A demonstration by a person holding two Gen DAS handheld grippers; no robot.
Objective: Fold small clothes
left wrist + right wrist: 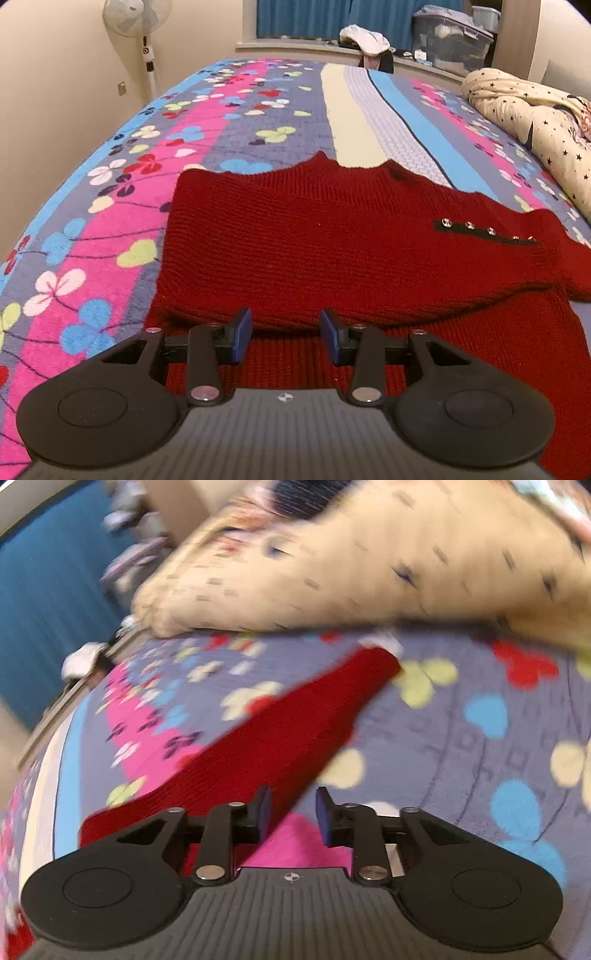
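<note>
A red knit sweater [332, 236] lies flat on the flowered bedspread [147, 155], with a black strip of shiny studs [487, 230] near its right shoulder. One layer is folded over across its near part. My left gripper [286, 334] hovers open over that fold edge, its blue pads [242, 332] apart with nothing pressed between them. In the blurred right wrist view, the red sleeve [295, 720] runs diagonally from lower left to upper right on the bedspread [461, 757]. My right gripper [293, 812] stands open just above the sleeve's lower edge, gripping nothing.
A cream quilt with dark stars [535, 118] is bunched at the bed's right side, and in the right wrist view this quilt [369, 565] lies just beyond the sleeve's cuff. A standing fan [142, 33], a clear storage box [450, 37] and blue curtains [303, 18] stand behind the bed.
</note>
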